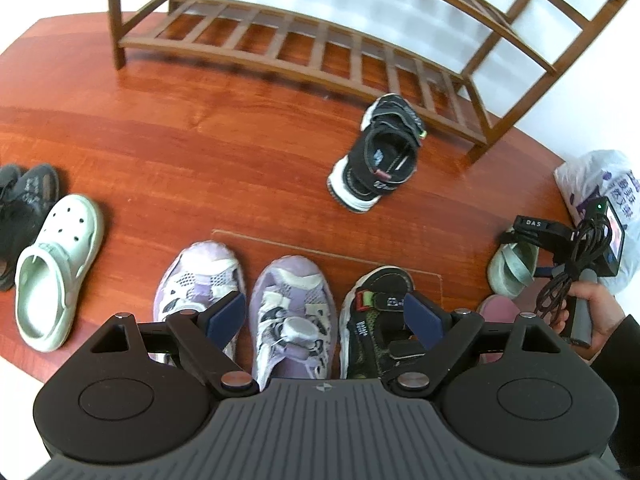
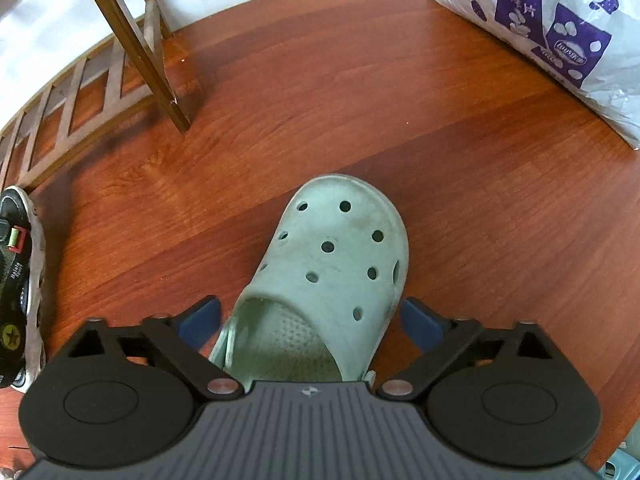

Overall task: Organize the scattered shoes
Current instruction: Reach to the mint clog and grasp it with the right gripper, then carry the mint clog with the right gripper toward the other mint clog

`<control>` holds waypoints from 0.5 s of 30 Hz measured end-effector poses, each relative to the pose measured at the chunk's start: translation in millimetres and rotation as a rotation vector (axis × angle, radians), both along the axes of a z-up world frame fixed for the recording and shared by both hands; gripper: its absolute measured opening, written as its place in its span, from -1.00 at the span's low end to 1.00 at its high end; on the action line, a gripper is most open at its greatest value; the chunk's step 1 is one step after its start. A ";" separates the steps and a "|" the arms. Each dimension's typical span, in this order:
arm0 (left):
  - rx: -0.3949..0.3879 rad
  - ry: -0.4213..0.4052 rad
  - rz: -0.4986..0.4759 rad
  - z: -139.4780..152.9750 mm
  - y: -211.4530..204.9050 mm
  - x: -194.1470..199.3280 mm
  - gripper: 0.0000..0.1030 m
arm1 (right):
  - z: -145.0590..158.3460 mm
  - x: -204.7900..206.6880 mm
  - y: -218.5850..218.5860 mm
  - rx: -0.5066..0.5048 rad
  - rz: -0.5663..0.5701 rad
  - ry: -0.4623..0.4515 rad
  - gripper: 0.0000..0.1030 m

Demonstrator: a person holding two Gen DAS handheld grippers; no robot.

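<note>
My left gripper (image 1: 324,316) is open above a purple sneaker (image 1: 288,308), which lies between its blue pads untouched. Its twin (image 1: 196,280) sits just left, and a black-and-green sandal (image 1: 376,320) just right. A black sandal (image 1: 380,156) lies near the wooden shoe rack (image 1: 320,40). One mint clog (image 1: 56,268) rests at the left. My right gripper (image 2: 310,320) straddles the heel end of another mint clog (image 2: 340,260). Its jaws stand open: bare floor shows beside the left pad, while the right pad sits very close to the clog's side.
A white and purple plastic bag (image 2: 560,32) lies on the floor at the right. The rack's leg (image 2: 160,80) stands at the upper left. Dark shoes (image 1: 24,200) and a pink shoe (image 1: 500,308) lie at the edges. A hand (image 1: 592,316) grips the other gripper's handle.
</note>
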State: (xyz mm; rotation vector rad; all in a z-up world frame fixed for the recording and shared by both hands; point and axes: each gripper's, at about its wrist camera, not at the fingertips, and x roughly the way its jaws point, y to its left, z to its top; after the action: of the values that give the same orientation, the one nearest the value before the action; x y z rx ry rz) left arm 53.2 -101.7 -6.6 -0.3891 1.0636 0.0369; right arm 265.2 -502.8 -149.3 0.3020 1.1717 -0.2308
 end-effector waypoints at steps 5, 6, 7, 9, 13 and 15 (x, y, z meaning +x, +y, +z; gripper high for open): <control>0.002 0.000 0.018 2.7 5.0 -5.5 0.69 | 5.5 -1.5 0.7 0.004 0.030 -0.022 0.64; 0.003 0.000 0.021 3.3 6.0 -6.7 0.69 | 7.4 -2.3 0.9 0.008 0.040 -0.029 0.58; 0.004 0.000 0.024 3.9 6.9 -7.9 0.69 | 9.2 -3.0 1.0 0.013 0.048 -0.035 0.52; 0.003 0.000 0.028 5.1 9.2 -10.4 0.69 | 17.1 -6.2 2.9 0.015 0.072 -0.052 0.41; 0.000 -0.002 0.035 6.2 15.6 -16.0 0.69 | 35.5 -14.0 8.5 -0.001 0.123 -0.088 0.12; -0.002 -0.002 0.035 5.2 18.3 -17.3 0.69 | 40.4 -16.8 10.1 -0.002 0.136 -0.100 0.06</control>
State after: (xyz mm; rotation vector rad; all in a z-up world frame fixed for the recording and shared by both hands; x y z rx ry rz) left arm 35.9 -83.3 -1.4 -0.4098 1.0554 0.0662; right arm 248.5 -492.7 -109.0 0.2286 1.0883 -0.0963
